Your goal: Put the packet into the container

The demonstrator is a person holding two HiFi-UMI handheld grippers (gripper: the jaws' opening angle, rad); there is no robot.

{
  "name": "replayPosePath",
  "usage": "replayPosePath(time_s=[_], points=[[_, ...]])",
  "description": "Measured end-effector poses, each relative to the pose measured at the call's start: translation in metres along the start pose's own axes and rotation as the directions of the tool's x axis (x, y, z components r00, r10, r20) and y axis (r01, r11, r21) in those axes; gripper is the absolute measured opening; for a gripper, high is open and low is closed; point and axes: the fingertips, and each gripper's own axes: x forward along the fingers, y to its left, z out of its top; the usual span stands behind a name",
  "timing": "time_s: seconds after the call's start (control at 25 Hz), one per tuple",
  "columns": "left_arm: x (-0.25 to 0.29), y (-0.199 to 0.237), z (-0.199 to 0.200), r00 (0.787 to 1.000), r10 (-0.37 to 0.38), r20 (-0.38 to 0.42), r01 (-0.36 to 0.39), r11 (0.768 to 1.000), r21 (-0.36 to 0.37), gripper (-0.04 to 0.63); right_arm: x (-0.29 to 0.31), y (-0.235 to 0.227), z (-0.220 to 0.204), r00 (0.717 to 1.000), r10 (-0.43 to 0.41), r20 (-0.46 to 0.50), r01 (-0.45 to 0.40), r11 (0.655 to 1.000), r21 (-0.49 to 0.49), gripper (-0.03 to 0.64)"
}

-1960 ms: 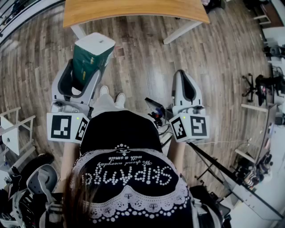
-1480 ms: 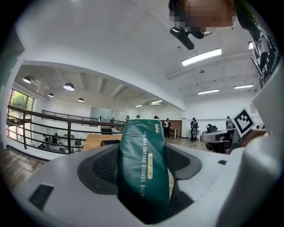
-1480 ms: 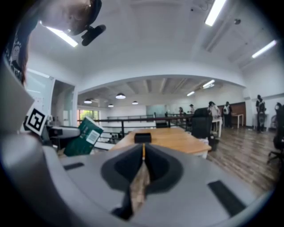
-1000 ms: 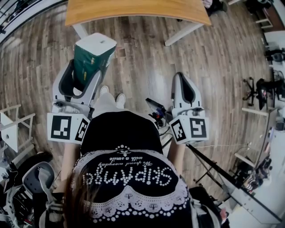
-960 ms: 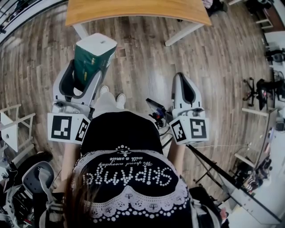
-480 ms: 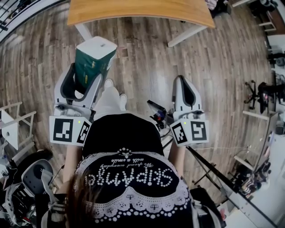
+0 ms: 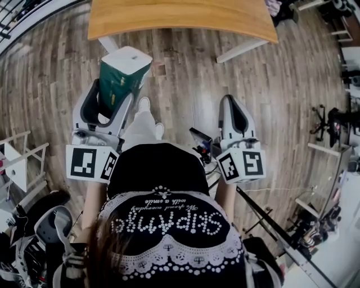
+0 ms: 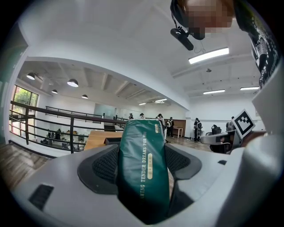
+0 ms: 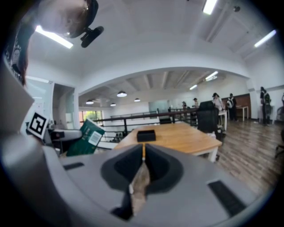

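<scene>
One wooden table (image 7: 180, 17) with a black box (image 9: 146, 135) stands beyond the packet (image 7: 119, 81).

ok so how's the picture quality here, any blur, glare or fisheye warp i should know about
Head view: strong fisheye, the table edge and floorboards bow, but it is sharp and evenly lit. Left gripper view: black vignette round the frame, packet print crisp, ceiling strips blown out. Right gripper view: softer, the near jaws blurred, ceiling lights glaring.
</scene>
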Motion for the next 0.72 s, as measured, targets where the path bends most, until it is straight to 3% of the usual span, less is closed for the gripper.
replayPosePath(time_s=[0.72], points=[[0.088, 0.091, 0.027, 0.998, -0.058, -0.01, 0.058, 0.998, 0.015, 0.353, 0.12, 0.007, 0.034, 0.999, -0.047, -0.024, 0.047, 0.999, 0.016, 0.038]])
